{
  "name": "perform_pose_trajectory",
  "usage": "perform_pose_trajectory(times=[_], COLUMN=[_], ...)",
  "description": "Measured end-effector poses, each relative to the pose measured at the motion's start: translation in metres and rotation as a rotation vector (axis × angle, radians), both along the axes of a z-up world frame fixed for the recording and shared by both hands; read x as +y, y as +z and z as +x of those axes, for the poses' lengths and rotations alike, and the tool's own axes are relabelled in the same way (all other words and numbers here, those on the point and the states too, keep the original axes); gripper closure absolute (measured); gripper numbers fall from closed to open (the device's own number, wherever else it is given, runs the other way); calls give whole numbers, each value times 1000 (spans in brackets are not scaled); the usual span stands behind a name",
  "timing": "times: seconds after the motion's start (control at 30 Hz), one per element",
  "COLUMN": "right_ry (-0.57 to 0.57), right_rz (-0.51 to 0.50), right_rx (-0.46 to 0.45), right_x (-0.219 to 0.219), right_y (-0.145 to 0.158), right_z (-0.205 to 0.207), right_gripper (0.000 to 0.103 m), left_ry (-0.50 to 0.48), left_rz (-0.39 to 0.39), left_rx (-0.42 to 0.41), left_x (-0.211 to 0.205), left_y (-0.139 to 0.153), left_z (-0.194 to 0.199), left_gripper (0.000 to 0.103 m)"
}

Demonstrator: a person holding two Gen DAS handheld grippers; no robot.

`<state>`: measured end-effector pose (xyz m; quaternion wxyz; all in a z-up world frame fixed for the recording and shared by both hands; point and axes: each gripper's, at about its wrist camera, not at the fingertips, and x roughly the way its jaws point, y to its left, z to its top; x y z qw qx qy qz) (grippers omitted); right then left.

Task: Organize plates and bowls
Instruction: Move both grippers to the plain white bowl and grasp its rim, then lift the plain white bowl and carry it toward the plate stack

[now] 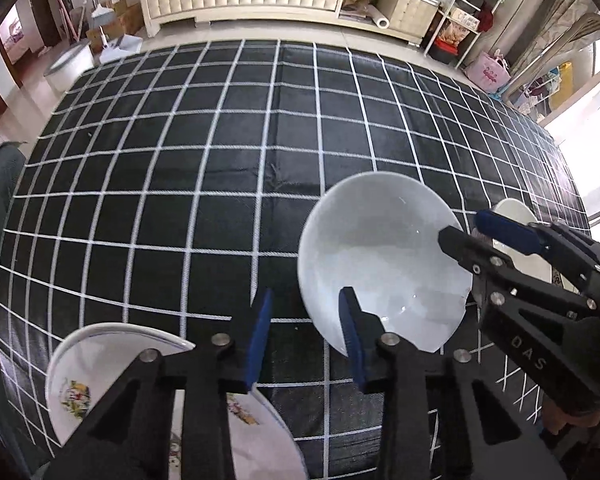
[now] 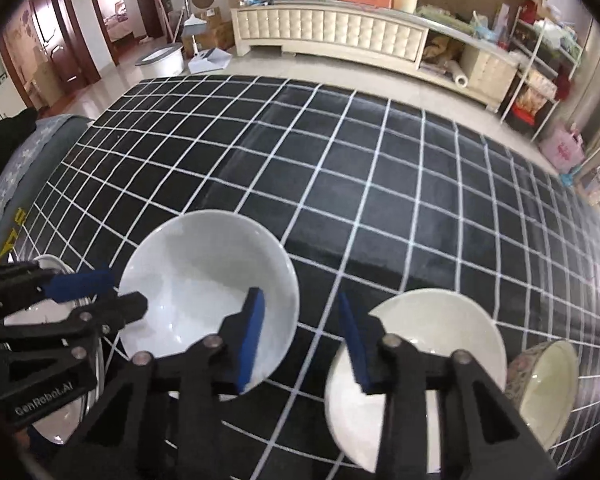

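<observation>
Grippers stand on opposite sides of one white bowl [image 1: 380, 248], which sits upright on a black checked cloth [image 1: 180, 200]. The left gripper [image 1: 306, 340] is partly open. Its right finger reaches inside the bowl at the near left rim and its left finger stays outside, so the rim lies in the gap. Cloth shows between the outer pad and the rim, so the pads do not press. The right gripper [image 2: 302, 344] is also partly open and straddles the bowl's right rim. Its left finger is over the bowl's inside and its right finger over a cream dish [image 2: 440, 328] just beside the bowl. It holds nothing. A floral plate [image 1: 84, 384] lies under the left gripper, apart from the bowl. A patterned bowl [image 2: 552, 384] sits just beyond the cream dish.
</observation>
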<state>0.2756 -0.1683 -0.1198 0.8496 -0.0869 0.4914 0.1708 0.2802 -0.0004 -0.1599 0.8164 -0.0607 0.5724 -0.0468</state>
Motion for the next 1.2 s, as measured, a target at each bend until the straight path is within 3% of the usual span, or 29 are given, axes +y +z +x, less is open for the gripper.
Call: perform_pose_trajectory(times=[0.4,0.77,1.2], right_ry=[32,-19,-73], right_rz=[9,37,72], right_rx=[24,14,-35], right_x=[4,0,-6], right_y=[-13,-3,50], right_z=[2,-10,-68], right_gripper=[91,92,92], left_ry=[7,-18,-40], left_rz=[-5,14,11], left_rx=[12,7,-76], left_x=[-4,-15,-13], left_y=[-7,3,71], left_z=[-4,-10,-67], left_gripper=[92,92,92])
